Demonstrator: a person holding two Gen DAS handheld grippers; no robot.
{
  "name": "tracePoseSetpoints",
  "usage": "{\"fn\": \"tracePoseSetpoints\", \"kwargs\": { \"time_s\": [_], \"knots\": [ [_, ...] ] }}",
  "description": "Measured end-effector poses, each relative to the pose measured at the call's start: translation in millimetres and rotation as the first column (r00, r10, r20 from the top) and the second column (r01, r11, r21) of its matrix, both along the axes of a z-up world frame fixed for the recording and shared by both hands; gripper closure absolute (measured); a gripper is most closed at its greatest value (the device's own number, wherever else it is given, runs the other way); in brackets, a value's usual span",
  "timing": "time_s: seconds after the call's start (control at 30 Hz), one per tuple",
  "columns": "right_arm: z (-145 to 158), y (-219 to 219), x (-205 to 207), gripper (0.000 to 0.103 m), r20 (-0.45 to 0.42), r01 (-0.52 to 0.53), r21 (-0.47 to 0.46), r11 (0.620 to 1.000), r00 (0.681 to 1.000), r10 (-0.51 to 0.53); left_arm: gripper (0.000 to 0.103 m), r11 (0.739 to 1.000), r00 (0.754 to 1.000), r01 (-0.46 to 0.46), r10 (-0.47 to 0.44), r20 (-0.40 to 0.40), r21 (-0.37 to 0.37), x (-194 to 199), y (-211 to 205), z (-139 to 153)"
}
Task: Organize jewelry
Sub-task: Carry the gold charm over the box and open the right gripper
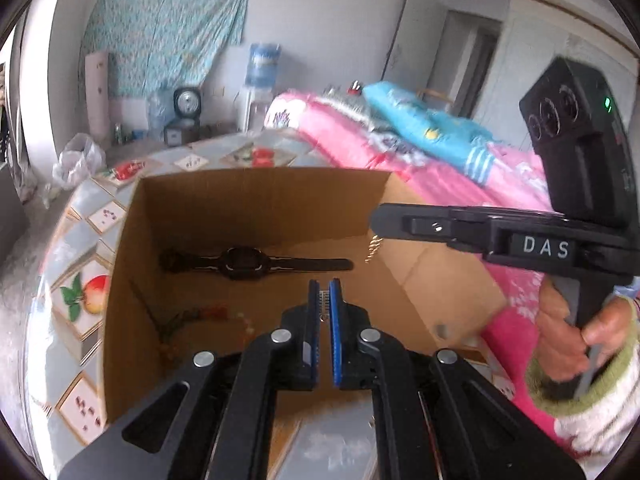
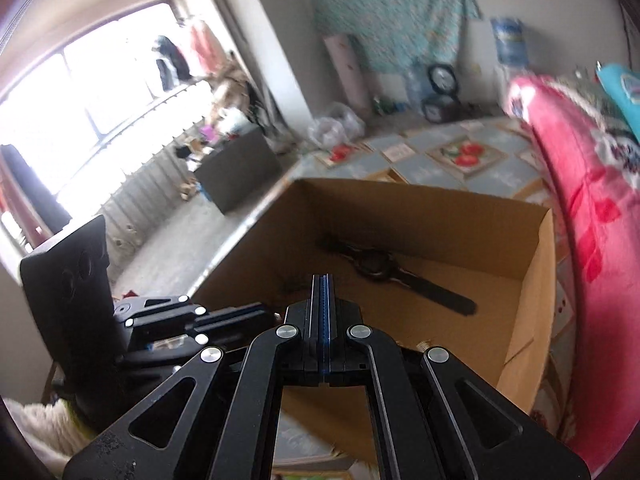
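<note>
Both sets of jaws clenched. Left gripper (image 1: 324,300) pinches a small silver toothed piece, too blurred to name; right gripper (image 2: 321,296) looks empty, though a gold chain (image 1: 374,249) hangs near its tip. Watch (image 1: 244,263) lies flat at 12 o'clock in the cardboard box (image 1: 260,196); beads (image 1: 208,318) at 9. Judgement: lower over bare floor at 3 o'clock, release low, avoid tangling the beads.
</note>
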State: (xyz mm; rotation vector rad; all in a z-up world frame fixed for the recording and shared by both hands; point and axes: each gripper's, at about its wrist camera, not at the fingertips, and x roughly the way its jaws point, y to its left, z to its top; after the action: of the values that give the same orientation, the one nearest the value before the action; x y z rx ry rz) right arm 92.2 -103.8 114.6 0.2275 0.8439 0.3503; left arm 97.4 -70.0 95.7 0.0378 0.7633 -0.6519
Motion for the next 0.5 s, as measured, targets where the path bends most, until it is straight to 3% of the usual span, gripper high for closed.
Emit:
{"fn": "tracePoseSetpoints", "kwargs": {
  "time_s": [0.2, 0.33, 0.5],
  "knots": [
    [-16.2, 4.4, 28.4, 0.100, -0.030, 0.071, -0.074, 0.995, 0.997, -0.074, 0.098, 0.997, 0.997, -0.030, 0.034, -0.064, 0.068, 29.2, -26.4, -23.4],
    [-18.7, -0.5, 26.6, 0.092, -0.022, 0.083, -0.038, 0.996, 0.996, -0.084, 0.098, 0.994, 0.996, -0.039, 0.047, -0.076, 0.106, 30.4, -30.6, -34.1],
    [-18.6, -4.7, 17.4, 0.082, 0.004, 0.095, -0.021, 0.995, 0.995, -0.095, 0.086, 0.993, 0.994, -0.067, 0.075, -0.075, 0.097, 29.0, -22.1, -35.6]
  ]
}}
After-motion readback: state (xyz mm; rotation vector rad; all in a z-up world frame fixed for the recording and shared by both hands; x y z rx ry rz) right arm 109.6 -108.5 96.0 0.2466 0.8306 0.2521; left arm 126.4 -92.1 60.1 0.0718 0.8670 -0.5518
